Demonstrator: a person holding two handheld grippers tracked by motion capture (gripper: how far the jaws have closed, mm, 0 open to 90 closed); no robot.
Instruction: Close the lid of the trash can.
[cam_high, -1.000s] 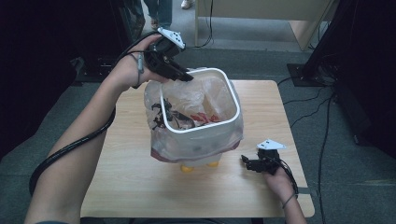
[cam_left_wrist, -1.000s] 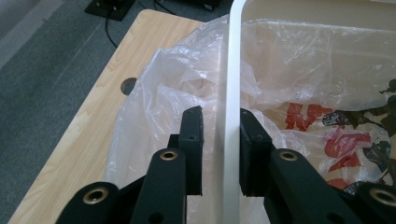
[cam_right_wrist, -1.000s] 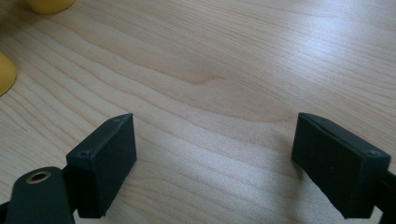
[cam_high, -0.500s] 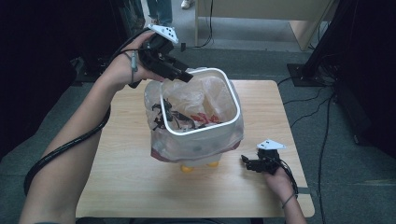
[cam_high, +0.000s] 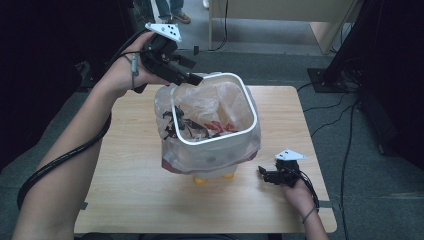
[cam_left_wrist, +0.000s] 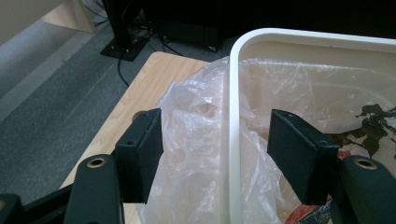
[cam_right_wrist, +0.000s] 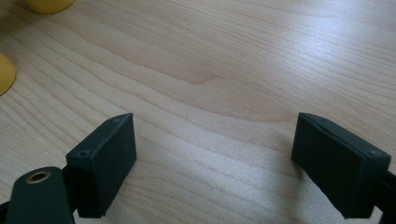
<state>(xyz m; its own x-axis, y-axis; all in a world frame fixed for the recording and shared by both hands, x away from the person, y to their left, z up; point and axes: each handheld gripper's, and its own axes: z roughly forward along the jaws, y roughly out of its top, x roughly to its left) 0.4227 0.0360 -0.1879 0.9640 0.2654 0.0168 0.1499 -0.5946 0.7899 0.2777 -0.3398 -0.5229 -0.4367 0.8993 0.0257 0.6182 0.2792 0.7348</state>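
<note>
- My left claw (cam_high: 192, 78) hangs at the far left corner of the white bin (cam_high: 248, 107), jaws apart and straddling its rim and the loose edge of the clear plastic bag (cam_left_wrist: 196, 140) lining it.
- The bin stands at the middle of the table (cam_high: 130, 195), with dark scraps and red wrappers inside the bag.
- My right claw (cam_high: 265, 173) rests low on the table, near and to the right of the bin, jaws apart, gripping nothing.
- Yellow pieces (cam_high: 212, 178) peek out under the bin's near side.

Even overhead light brightens the desk (cam_high: 135, 195), while the surroundings fall nearly black. Soft glare sheens the wood in the right gripper view, and near edges blur slightly.
</note>
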